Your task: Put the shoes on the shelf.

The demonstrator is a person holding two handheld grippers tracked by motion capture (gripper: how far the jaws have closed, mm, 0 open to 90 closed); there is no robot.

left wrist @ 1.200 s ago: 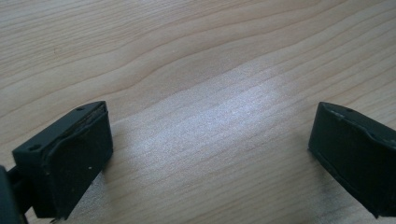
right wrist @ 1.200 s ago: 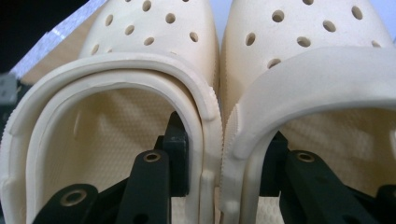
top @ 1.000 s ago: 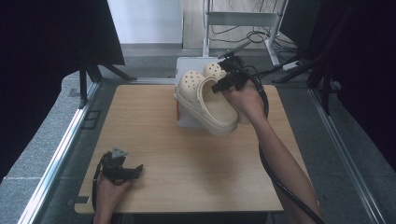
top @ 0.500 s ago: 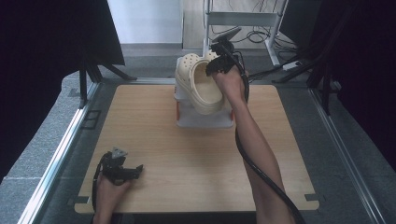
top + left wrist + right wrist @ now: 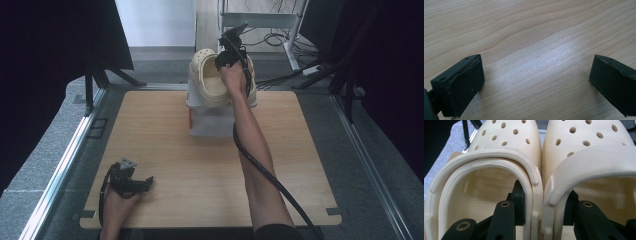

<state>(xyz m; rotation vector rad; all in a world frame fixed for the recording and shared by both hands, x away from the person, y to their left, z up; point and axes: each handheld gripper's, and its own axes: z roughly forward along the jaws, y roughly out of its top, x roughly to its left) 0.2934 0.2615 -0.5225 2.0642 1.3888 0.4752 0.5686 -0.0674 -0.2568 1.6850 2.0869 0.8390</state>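
A pair of cream foam clogs (image 5: pixel 210 80), smooth-moulded with round vent holes over the toes and a pebbled footbed, is held above a white box (image 5: pixel 212 120) at the far edge of the wooden table (image 5: pixel 300 150). In the right gripper view one black jaw sits inside each clog, pinching the two touching inner walls together; heel straps (image 5: pixel 499 155) arch over the openings. So the right gripper (image 5: pixel 227 57) is clamped on the pair, which hangs with the toes pointing away from the person. The box looks like translucent plastic with an orange mark on its side, though its contents are hidden by the clogs. The left gripper (image 5: pixel 142 184) rests near the table's near-left corner, its jaws spread wide over bare, pale wood grain. A black cable (image 5: pixel 260 165) trails along the right forearm. Grey carpet and cables lie beyond the table.
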